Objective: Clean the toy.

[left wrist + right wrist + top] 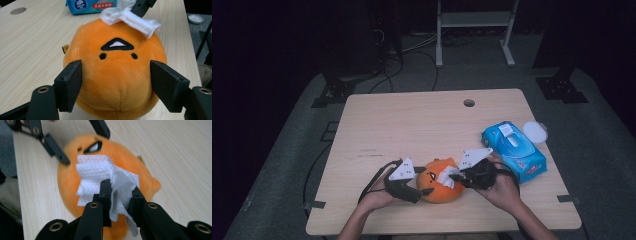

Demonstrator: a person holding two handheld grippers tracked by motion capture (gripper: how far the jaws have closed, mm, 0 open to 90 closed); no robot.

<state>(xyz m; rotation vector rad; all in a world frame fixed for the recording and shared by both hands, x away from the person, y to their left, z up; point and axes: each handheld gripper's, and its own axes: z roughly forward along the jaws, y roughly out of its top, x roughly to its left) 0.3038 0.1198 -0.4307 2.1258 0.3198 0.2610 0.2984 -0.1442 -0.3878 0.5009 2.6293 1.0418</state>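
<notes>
Orange plush, a round soft toy (115,75) with a stitched face, is resting near the table's (412,120) front edge, yielding and light; the left gripper (116,85) is bracketing its flanks, jaws apparently touching. The right gripper (120,195) is pinching a limp white wipe (100,175) against its crown.

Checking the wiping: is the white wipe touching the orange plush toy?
Touching. The left gripper view shows the white wipe lying directly on the orange plush toy, no gap.
</notes>
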